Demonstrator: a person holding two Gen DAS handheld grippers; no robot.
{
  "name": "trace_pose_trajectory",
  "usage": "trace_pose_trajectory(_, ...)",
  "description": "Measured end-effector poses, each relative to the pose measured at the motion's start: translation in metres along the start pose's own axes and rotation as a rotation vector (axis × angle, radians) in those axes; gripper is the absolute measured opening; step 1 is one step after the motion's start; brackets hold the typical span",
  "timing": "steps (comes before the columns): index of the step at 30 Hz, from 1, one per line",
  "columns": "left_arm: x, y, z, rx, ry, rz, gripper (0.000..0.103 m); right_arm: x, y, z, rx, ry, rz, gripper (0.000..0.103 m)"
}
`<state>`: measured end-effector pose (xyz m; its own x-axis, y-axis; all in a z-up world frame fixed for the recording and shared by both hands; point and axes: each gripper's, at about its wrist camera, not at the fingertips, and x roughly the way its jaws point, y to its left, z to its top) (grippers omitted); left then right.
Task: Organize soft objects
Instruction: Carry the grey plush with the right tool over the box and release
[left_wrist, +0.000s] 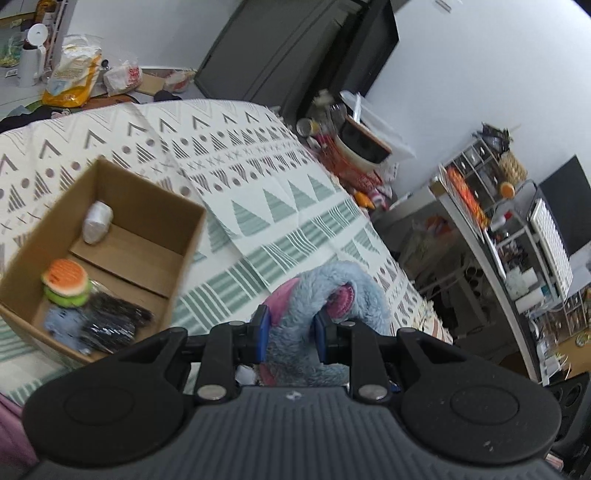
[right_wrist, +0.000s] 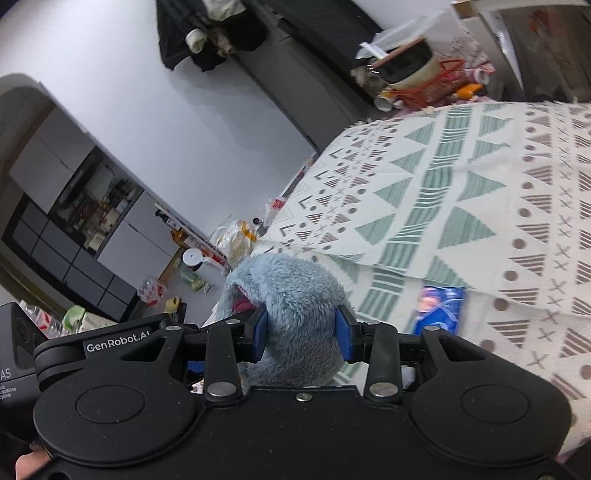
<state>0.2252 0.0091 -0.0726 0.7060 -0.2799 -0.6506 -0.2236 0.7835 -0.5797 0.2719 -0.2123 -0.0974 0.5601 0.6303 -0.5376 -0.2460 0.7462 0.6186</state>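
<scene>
A fluffy blue plush toy with pink patches (left_wrist: 332, 291) is pinched between the blue pads of my left gripper (left_wrist: 290, 332), held above the patterned bedspread. My right gripper (right_wrist: 301, 328) is shut on another fluffy blue part of the plush toy (right_wrist: 291, 291). To the left in the left wrist view stands an open cardboard box (left_wrist: 155, 218). Inside it lie a burger-shaped toy (left_wrist: 66, 282), a white bundle (left_wrist: 96, 221), a dark knitted item (left_wrist: 110, 321) and a pale blue item (left_wrist: 61, 325).
The patterned bedspread (left_wrist: 258, 177) covers the bed. A blue packet (right_wrist: 439, 308) lies on the bedspread (right_wrist: 480, 184) in the right wrist view. Cluttered shelves (left_wrist: 517, 236) and a basket of items (left_wrist: 354, 155) stand beyond the bed's right edge. Bags sit on the floor behind.
</scene>
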Motion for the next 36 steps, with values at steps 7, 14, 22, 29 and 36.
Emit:
trace_pose_trajectory(7,-0.016,0.035,0.027,-0.029,-0.02,0.0,0.024,0.027,0.04,-0.005,-0.022,0.008,0.002,0.037)
trace_pose_trajectory(14,-0.018,0.07,0.048,-0.059,-0.031,0.01,0.024,0.058,0.068,-0.009,-0.042,0.032,-0.002,0.037)
trace_pose_trajectory(22,-0.013,0.107,0.061,-0.119,-0.033,0.023,0.024,0.093,0.087,-0.013,-0.067,0.078,-0.021,0.037)
trace_pose_trajectory(29,0.002,0.127,0.071,-0.159,-0.008,0.036,0.024,0.117,0.093,-0.014,-0.071,0.114,-0.049,0.037)
trace_pose_trajectory(36,0.017,0.136,0.076,-0.196,0.023,0.026,0.024,0.131,0.092,-0.008,-0.075,0.14,-0.094,0.037)
